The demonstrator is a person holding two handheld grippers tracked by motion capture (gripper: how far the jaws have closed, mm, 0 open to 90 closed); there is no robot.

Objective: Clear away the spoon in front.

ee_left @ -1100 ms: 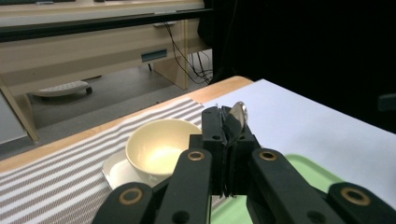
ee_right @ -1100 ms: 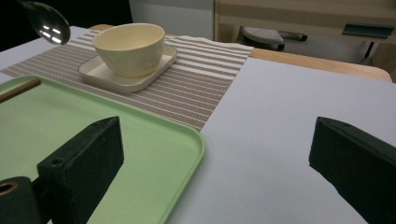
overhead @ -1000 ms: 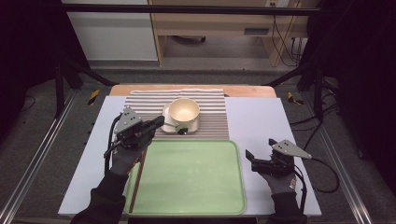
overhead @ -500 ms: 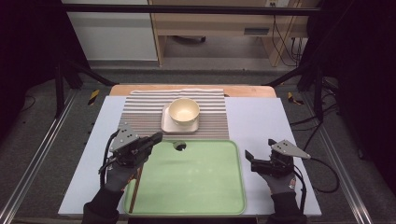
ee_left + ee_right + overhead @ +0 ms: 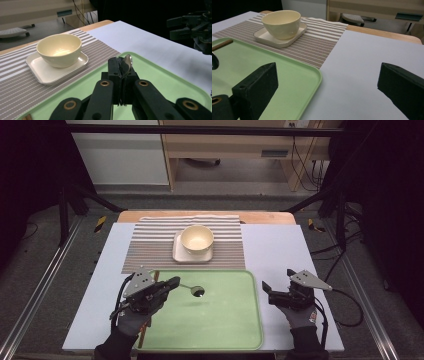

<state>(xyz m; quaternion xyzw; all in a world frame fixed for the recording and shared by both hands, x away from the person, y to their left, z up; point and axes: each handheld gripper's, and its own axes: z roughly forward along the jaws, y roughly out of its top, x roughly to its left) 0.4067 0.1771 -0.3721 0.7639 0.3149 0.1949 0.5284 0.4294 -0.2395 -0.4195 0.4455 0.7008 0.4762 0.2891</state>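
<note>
The left gripper (image 5: 172, 283) has its fingers (image 5: 115, 72) clamped together on the handle of a metal spoon (image 5: 194, 290) — in the left gripper view the bowl of the spoon (image 5: 126, 64) sticks up just past the fingertips. From the high view the spoon reaches out level from the gripper toward the right, its bowl hanging over the upper left part of the green tray (image 5: 220, 330); whether it touches the tray surface cannot be told. The gloved left hand (image 5: 134, 317) comes in from the bottom edge at the tray's left side, and a thin brown stick (image 5: 145, 332) lies along that left rim beneath it.

The right gripper (image 5: 266, 290) sits just off the tray's right edge, over the pale table (image 5: 280, 250), its fingers (image 5: 257, 86) spread wide with nothing between them. The right hand (image 5: 300, 315) holds it low and level.

Beyond the tray, a striped placemat (image 5: 150, 245) covers the far middle of the table. On it rests a square white plate (image 5: 180, 256), and a cream bowl (image 5: 197, 239) stands upright on that plate — well apart from both grippers.
</note>
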